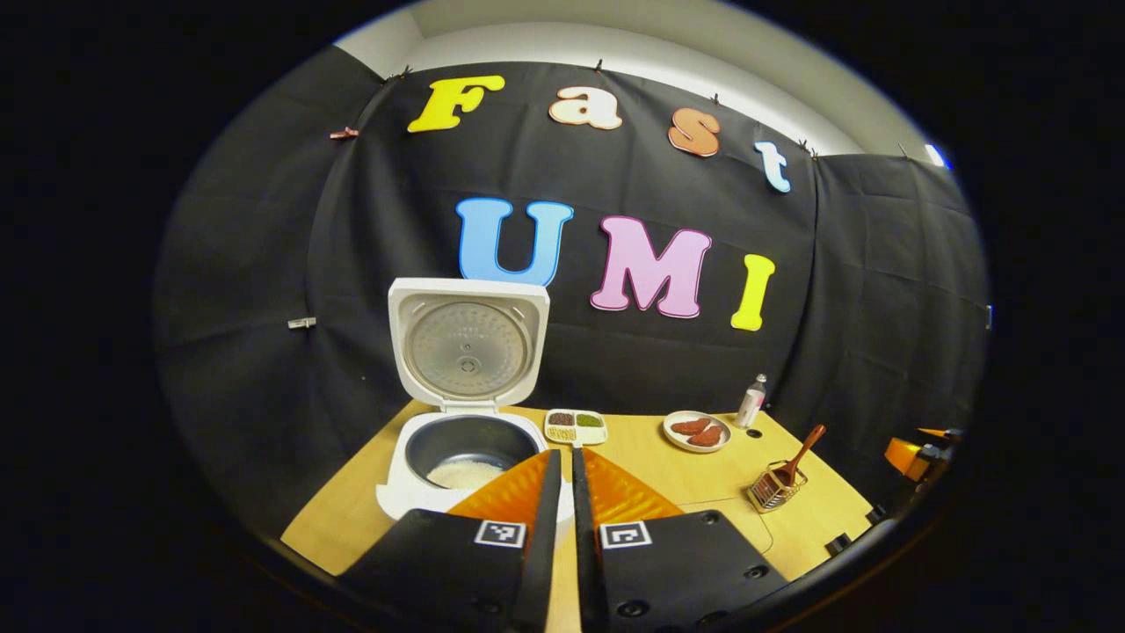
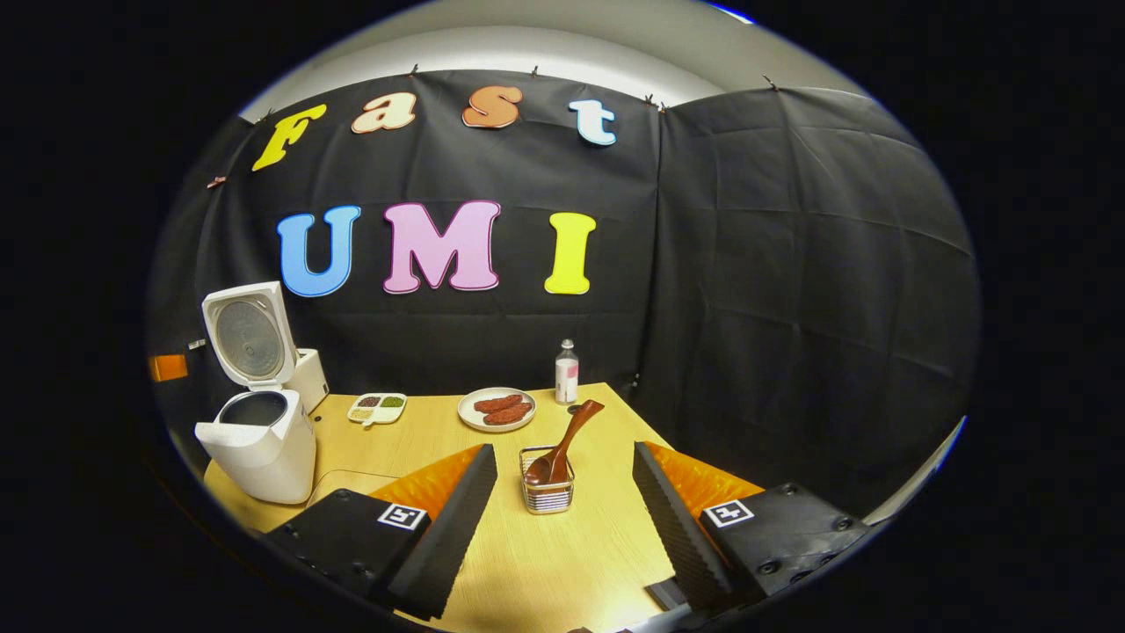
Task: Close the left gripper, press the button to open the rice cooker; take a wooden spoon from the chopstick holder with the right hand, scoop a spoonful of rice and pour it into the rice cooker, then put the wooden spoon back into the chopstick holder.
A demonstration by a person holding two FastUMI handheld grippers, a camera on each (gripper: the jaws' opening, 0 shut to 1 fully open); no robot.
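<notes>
With the rice cooker (image 1: 457, 440) open at lower left holding what looks like rice and the left gripper (image 1: 565, 492) clenched, the released right gripper (image 2: 562, 492) faces the wooden spoon (image 2: 562, 444) in the chopstick holder (image 2: 547, 492) at centre, best clasped mid-handle.

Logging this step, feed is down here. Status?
Left gripper jaws shut, empty; right gripper jaws open, empty. Rice cooker lid up, rice inside. Wooden spoon in chopstick holder. Nothing in the way.
</notes>
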